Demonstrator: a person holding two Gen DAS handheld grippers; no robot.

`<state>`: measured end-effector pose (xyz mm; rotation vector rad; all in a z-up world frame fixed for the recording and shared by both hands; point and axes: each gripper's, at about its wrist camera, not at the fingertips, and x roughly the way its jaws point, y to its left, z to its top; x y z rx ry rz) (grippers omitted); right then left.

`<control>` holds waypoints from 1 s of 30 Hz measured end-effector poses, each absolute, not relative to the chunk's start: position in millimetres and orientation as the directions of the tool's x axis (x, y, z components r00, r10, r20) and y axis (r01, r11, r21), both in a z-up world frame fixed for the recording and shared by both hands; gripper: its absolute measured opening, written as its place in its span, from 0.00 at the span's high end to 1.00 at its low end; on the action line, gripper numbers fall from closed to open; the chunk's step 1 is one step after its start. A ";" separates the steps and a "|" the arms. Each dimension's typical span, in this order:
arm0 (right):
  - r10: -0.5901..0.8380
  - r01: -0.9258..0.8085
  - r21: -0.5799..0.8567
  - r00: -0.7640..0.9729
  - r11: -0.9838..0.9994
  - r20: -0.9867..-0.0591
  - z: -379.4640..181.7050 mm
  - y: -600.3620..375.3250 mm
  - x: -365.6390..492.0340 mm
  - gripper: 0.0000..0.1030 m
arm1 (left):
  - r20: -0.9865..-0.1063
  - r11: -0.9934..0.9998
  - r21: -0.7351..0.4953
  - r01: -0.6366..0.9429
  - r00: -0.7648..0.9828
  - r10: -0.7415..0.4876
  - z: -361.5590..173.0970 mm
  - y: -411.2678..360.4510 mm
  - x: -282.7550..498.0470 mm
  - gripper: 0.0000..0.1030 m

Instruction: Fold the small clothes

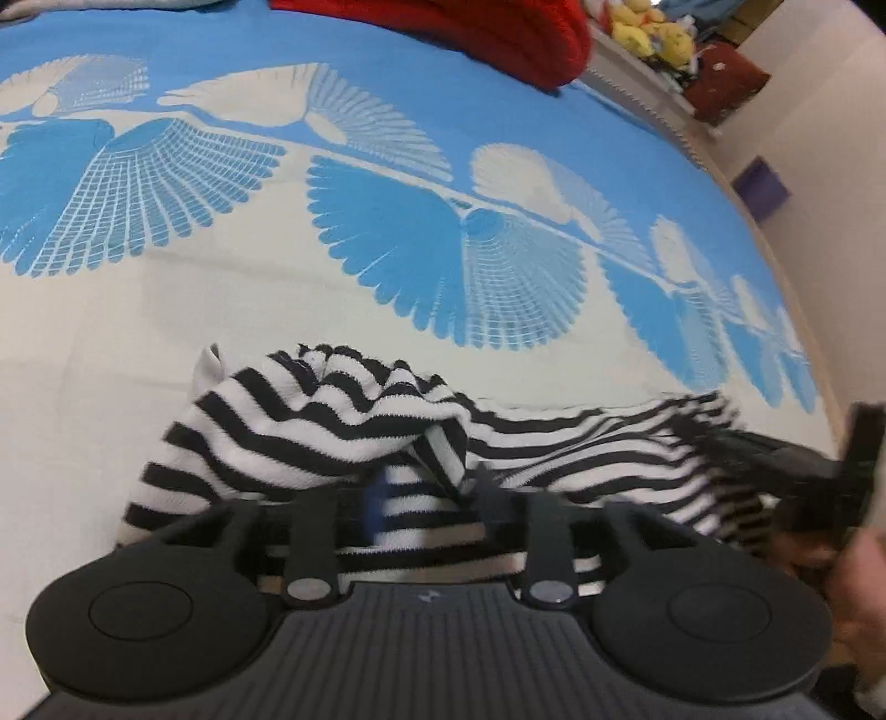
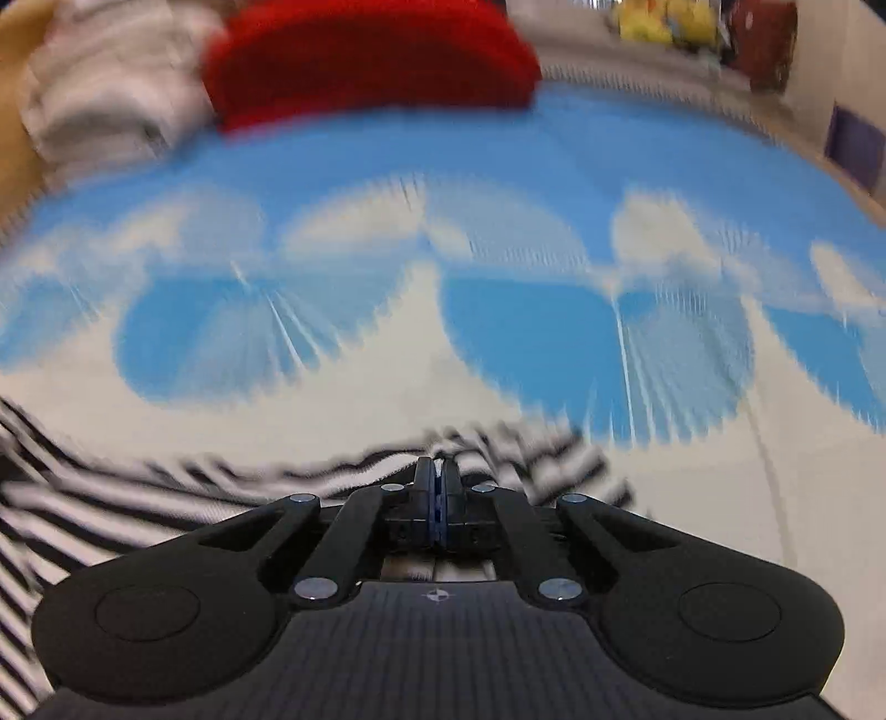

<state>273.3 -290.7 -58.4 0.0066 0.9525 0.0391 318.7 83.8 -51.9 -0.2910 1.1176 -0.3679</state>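
A small black-and-white striped garment point(image 1: 343, 432) lies bunched on a blue and cream patterned bedspread point(image 1: 387, 99). My left gripper point(image 1: 426, 487) has the striped cloth draped over its fingers, which are mostly hidden and blurred, with a gap showing between them. In the right wrist view the garment point(image 2: 166, 498) stretches to the left, and my right gripper point(image 2: 437, 471) is shut on its edge. The right gripper also shows at the right edge of the left wrist view point(image 1: 830, 476). The right wrist view is motion-blurred.
A red folded cloth point(image 1: 498, 33) lies at the far side of the bed. A pale grey pile point(image 2: 111, 83) sits left of it. Yellow plush toys point(image 1: 653, 33) and a dark red cushion point(image 1: 725, 83) sit beyond the bed's edge. A purple box point(image 1: 758, 188) stands by the wall.
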 end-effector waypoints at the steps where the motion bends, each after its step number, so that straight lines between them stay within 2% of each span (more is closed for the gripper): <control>1: 0.033 -0.035 0.016 0.562 0.999 -0.827 -64.3 -291.5 273.8 1.00 | -0.801 0.900 -0.414 0.139 0.415 -0.432 -44.6 91.4 316.2 0.53; 3: 0.045 -0.049 0.021 0.582 0.999 -0.812 -56.7 -292.3 270.9 0.99 | -0.744 0.882 -0.458 0.109 0.497 -0.447 -26.8 114.7 311.9 0.53; 5: 0.092 -0.039 0.086 0.624 0.996 -0.776 -35.7 -304.3 264.4 0.94 | -0.698 0.861 -0.505 0.064 0.556 -0.451 -18.5 136.4 308.6 0.53; 7: 0.136 -0.033 0.156 0.685 0.987 -0.716 -13.8 -322.2 256.2 0.89 | -0.706 0.869 -0.494 0.024 0.572 -0.417 -21.3 149.1 309.6 0.53; 8: 0.141 -0.025 0.176 0.713 0.984 -0.687 -5.0 -332.3 251.6 0.76 | -0.731 0.883 -0.469 0.010 0.558 -0.394 -26.0 151.0 311.4 0.53; 9: 0.130 -0.009 0.180 0.730 0.984 -0.671 -1.9 -341.1 247.0 0.58 | -0.755 0.898 -0.440 0.007 0.538 -0.375 -30.7 150.0 313.7 0.53; 10: 0.109 0.016 0.177 0.732 0.984 -0.673 -1.7 -351.9 245.0 0.52 | -0.771 0.908 -0.420 0.016 0.522 -0.366 -34.6 147.4 315.6 0.53; 11: 0.096 0.035 0.173 0.717 0.984 -0.691 -5.5 -361.5 244.3 0.52 | -0.781 0.915 -0.402 0.031 0.510 -0.360 -37.6 144.7 317.0 0.48; 14: 0.080 0.086 0.179 0.655 0.980 -0.751 -20.5 -385.9 246.2 0.52 | -0.792 0.926 -0.370 0.069 0.498 -0.353 -45.4 138.0 318.8 0.44; 17: 0.155 0.069 0.241 0.592 0.968 -0.791 -37.2 -390.5 247.2 0.52 | -0.808 0.938 -0.338 0.073 0.489 -0.329 -52.2 133.4 323.5 0.45; 18: 0.152 0.057 0.226 0.581 0.973 -0.800 -40.6 -388.0 248.6 0.52 | -0.814 0.944 -0.322 0.073 0.487 -0.316 -55.1 133.0 323.3 0.48; 19: 0.136 0.040 0.194 0.574 0.980 -0.807 -43.2 -381.2 248.7 0.52 | -0.818 0.948 -0.308 0.077 0.487 -0.305 -57.4 131.6 325.5 0.65; 20: 0.110 0.026 0.151 0.570 0.988 -0.815 -47.2 -374.9 251.1 0.57 | -0.818 0.949 -0.303 0.081 0.488 -0.303 -58.7 131.7 327.3 0.87; 21: 0.095 0.017 0.128 0.570 0.992 -0.816 -50.1 -369.7 253.3 0.80 | -0.812 0.950 -0.300 0.086 0.499 -0.301 -58.3 132.4 328.9 0.93; 22: 0.104 0.005 0.130 0.570 0.991 -0.815 -51.3 -366.6 255.7 0.92 | -0.801 0.953 -0.289 0.086 0.524 -0.290 -55.6 134.4 328.9 0.94; 23: 0.108 0.006 0.138 0.582 0.990 -0.806 -48.2 -365.4 257.2 0.97 | -0.781 0.959 -0.272 0.079 0.563 -0.268 -50.6 136.8 329.5 0.95; 27: 0.046 0.087 0.165 0.744 0.982 -0.667 -18.9 -373.3 258.6 0.98 | -0.695 0.968 -0.243 0.062 0.685 -0.218 -33.8 140.1 327.9 0.95; 28: 0.043 0.100 0.184 0.765 0.978 -0.643 -15.0 -375.0 259.2 0.98 | -0.706 0.974 -0.215 0.067 0.679 -0.202 -36.3 135.4 329.7 0.95; 30: 0.025 0.097 0.149 0.753 0.984 -0.658 -21.0 -369.6 265.4 0.98 | -0.785 0.983 -0.166 0.084 0.592 -0.183 -55.5 124.7 338.7 0.94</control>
